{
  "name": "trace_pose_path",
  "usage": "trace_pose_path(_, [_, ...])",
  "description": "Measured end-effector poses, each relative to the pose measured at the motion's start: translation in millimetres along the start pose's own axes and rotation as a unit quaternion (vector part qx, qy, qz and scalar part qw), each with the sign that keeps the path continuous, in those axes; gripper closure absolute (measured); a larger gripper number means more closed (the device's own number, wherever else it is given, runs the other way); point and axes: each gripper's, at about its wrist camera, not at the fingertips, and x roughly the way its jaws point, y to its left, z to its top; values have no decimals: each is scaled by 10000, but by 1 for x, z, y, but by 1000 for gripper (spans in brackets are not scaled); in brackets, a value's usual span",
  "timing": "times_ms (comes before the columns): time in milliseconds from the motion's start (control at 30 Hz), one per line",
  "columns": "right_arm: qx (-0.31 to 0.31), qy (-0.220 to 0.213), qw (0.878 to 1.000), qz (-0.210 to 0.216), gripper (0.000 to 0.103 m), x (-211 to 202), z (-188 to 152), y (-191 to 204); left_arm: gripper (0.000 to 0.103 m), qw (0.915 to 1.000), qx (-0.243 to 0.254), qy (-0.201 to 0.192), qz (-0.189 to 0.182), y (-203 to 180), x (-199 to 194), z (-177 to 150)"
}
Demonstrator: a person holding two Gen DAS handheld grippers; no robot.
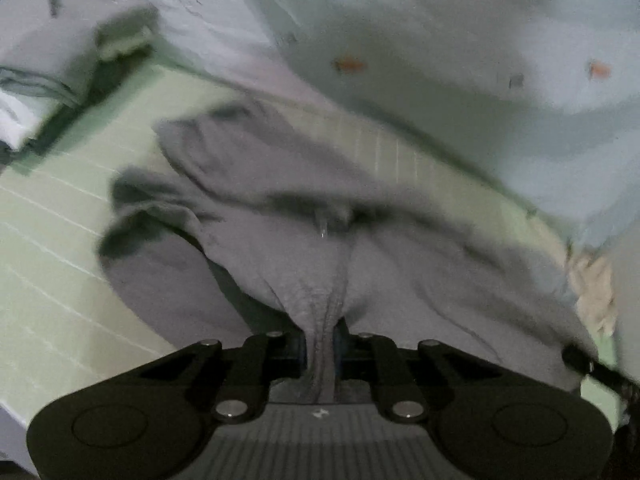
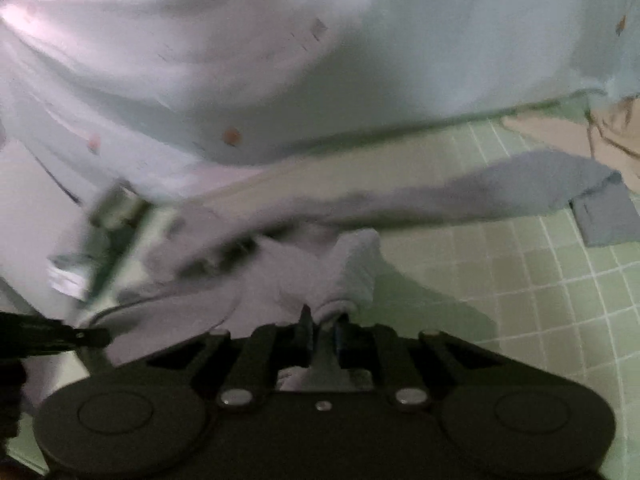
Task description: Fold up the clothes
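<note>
Left wrist view: the grey garment [image 1: 280, 216] hangs bunched from the left claw [image 1: 322, 354], whose jaws are clenched on a gathered pleat of the cloth; the rest sags at 12 o'clock over the green gridded mat [image 1: 52, 248] on the bench, with a pale blue sheet [image 1: 460, 48] beyond. Right wrist view: the right claw [image 2: 324, 332] is likewise clenched on a rolled edge of the garment, and a long sleeve or leg trails toward 2 o'clock, ending in a cuff [image 2: 604, 216]. The step in hand appears to be carrying or spreading the garment held at two points; whether it precedes a fold or completes one cannot be settled. Only the right view shows the cuff and a beige cloth [image 2: 568, 128]; only the left shows the body's slack folds.
</note>
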Motion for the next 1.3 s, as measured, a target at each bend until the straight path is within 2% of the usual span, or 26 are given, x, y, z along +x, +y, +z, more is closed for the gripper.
trace_pose_path(67, [132,-52,9999,28,93,-14,-6,12,88,9997,-131,207,-45,15,-2,-6])
trace_pose_path(133, [98,190,9994,-288,88,-7,-20,17,85,9988,-261,414,-90,30,-4,-11])
trace_pose_path(167, [-62,446,9971,-615,78,3,-29,21,81,9981,-326,517,-112,37,-5,-14])
trace_pose_path(200, [-301,779,9911,-1036,73,16,-39,25,81,9974,-298,663,10,41,1,-19])
trace_pose_path(233, [-565,976,9837,-1398,63,26,-48,32,81,9962,-236,823,185,43,10,-26])
trace_pose_path(300, [-1076,1086,9695,-1916,54,39,-60,48,80,9954,-93,842,439,47,14,-32])
trace_pose_path(333, [-1234,1018,9671,-1976,44,41,-61,56,76,9956,-38,790,496,49,12,-31])
trace_pose_path(367, [-1363,896,9664,-1987,25,42,-58,63,65,9957,16,738,553,52,11,-30])
trace_pose_path(400, [-1469,732,9660,-1997,16,44,-55,71,51,9961,-8,658,582,56,10,-27])
trace_pose_path(433, [-1576,597,9650,-2007,7,47,-50,77,45,9965,-65,562,607,61,9,-23])
trace_pose_path(500, [-1834,406,9617,-1997,6,58,-40,89,33,9963,-174,405,736,72,10,-11])
trace_pose_path(567, [-2154,308,9568,-1929,3,78,-32,101,27,9948,-299,338,916,83,14,-2])
trace_pose_path(767, [-2766,253,9447,-1744,1,160,-6,138,22,9884,-670,567,1237,106,47,24])
trace_pose_path(900, [-3123,381,9388,-1401,1,219,2,171,22,9845,-830,726,1363,121,74,42])
trace_pose_path(1000, [-3579,521,9263,-1057,1,260,0,196,22,9814,-995,835,1416,131,93,58])
trace_pose_path(1100, [-4122,680,9056,-726,1,291,-10,217,21,9791,-1060,895,1487,140,114,76])
trace_pose_path(1233, [-4642,794,8804,-556,1,324,-18,232,19,9754,-1018,1068,1637,146,142,92])
trace_pose_path(1300, [-4621,593,8828,-602,2,330,-8,232,9,9746,-954,1058,1726,147,147,95])
